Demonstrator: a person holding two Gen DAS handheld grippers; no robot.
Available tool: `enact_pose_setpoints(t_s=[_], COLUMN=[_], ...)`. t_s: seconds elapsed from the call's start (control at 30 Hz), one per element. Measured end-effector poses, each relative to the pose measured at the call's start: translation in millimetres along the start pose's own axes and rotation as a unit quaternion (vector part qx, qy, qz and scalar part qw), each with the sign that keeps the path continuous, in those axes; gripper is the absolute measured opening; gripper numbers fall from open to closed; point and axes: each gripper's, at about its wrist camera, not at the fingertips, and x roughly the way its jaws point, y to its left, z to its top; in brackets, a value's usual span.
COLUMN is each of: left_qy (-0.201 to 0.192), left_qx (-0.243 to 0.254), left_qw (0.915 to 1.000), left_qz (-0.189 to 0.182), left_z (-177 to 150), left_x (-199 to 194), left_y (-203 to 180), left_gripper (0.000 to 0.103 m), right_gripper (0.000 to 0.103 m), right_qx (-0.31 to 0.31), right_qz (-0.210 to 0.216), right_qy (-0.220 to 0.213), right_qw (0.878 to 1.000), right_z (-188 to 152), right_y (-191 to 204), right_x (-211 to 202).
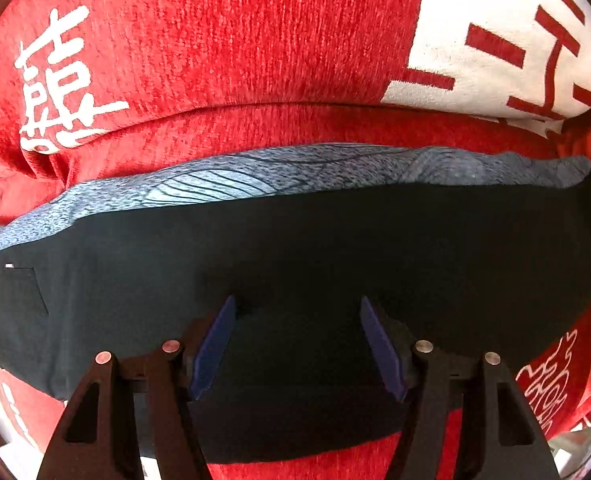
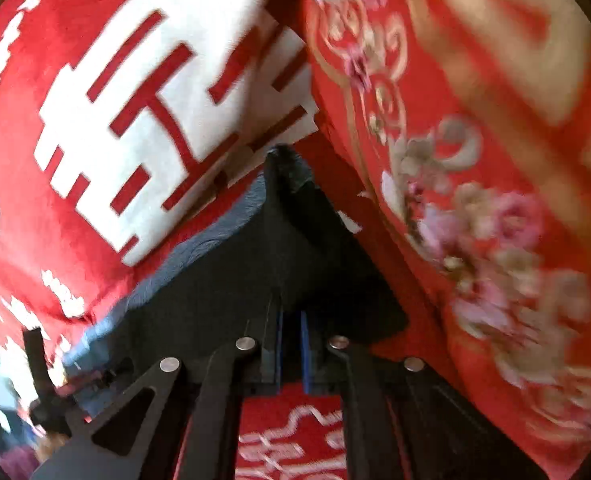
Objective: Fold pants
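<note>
Dark pants [image 1: 295,248] lie flat across a red blanket [image 1: 215,40], with a grey-blue patterned cloth [image 1: 255,180] along their far edge. My left gripper [image 1: 295,312] is open, its blue-padded fingers [image 1: 213,344] spread just above the middle of the pants. In the right wrist view my right gripper [image 2: 291,320] is shut on the near edge of the pants [image 2: 295,240], which rise to a peak in front of it. The view is blurred.
The red blanket carries large white characters [image 1: 495,40]. A red flowered quilt [image 2: 475,200] rises close on the right in the right wrist view. The left gripper [image 2: 43,380] shows at the lower left there.
</note>
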Motion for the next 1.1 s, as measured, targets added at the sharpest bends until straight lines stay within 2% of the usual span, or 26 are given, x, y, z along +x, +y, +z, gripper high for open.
enact_pose_setpoints(t_s=[0.07,0.17,0.23,0.3,0.37,0.4,0.43,0.47,0.57,0.67,0.7,0.73,0.77,0.83,0.87,0.93,0.97,1.03,1.07,1.1], left_qy=[0.006,-0.014,-0.006,-0.005,-0.028,-0.040,-0.046,-0.052,-0.063,-0.056,-0.050,-0.056,-0.065,-0.059,-0.054,-0.034,-0.026,-0.020,-0.017,-0.012], left_qx=[-0.001,0.017,0.018,0.014,0.011,0.014,0.015,0.016,0.010,0.020,0.020,0.014,0.008,0.005,0.004,0.005,0.005,-0.003,-0.008,-0.016], left_qw=[1.0000,0.9997,0.9997,0.9999,0.9995,0.9991,0.9988,0.9985,0.9979,0.9977,0.9979,0.9980,0.9977,0.9980,0.9982,0.9986,0.9985,0.9985,0.9985,0.9985], left_qz=[-0.002,0.009,0.012,0.006,0.001,0.002,0.001,0.001,0.003,0.033,0.036,0.025,0.018,0.023,0.024,0.040,0.047,0.051,0.051,0.051], left_z=[-6,-13,-13,-10,1,8,14,22,47,54,54,50,45,39,35,26,19,2,-4,-13], left_x=[5,3,1,-7,-18,-22,-23,-23,-17,6,14,16,12,10,8,3,-1,-12,-15,-19], left_y=[3,0,-1,-2,-5,-9,-12,-17,-30,-37,-35,-29,-22,-11,-4,7,15,34,42,55], left_gripper=[0.067,0.069,0.069,0.069,0.069,0.069,0.069,0.069,0.069,0.069,0.069,0.070,0.071,0.071,0.071,0.071,0.071,0.071,0.071,0.071], right_gripper=[0.007,0.010,0.017,0.023,0.023,0.023,0.023,0.023,0.023,0.023,0.021,0.014,0.003,0.003,0.005,0.008,0.010,0.024,0.035,0.042], right_qx=[0.013,0.003,-0.019,-0.025,-0.049,-0.080,-0.099,-0.129,-0.148,-0.139,-0.133,-0.131,-0.131,-0.138,-0.153,-0.150,-0.133,-0.115,-0.107,-0.103], right_qz=[-0.014,-0.022,-0.033,-0.067,-0.056,-0.055,-0.052,-0.043,-0.036,-0.062,-0.079,-0.103,-0.095,-0.110,-0.148,-0.163,-0.152,-0.135,-0.124,-0.113], right_qy=[0.034,0.067,0.060,0.045,0.002,-0.019,-0.024,-0.020,0.000,0.032,0.040,0.045,0.040,0.032,0.025,0.031,0.033,0.038,0.043,0.047], right_qw=[0.999,0.998,0.997,0.996,0.997,0.995,0.993,0.990,0.988,0.988,0.987,0.985,0.986,0.984,0.977,0.975,0.979,0.983,0.986,0.987], right_z=[-10,-15,-13,-13,-11,-8,-4,7,31,49,51,55,55,54,49,43,37,27,18,10], right_y=[-15,-27,-20,-9,8,22,31,45,57,48,39,27,21,21,25,27,27,30,34,39], right_x=[8,30,24,2,-23,-33,-35,-29,1,41,49,57,55,48,42,34,25,13,6,2])
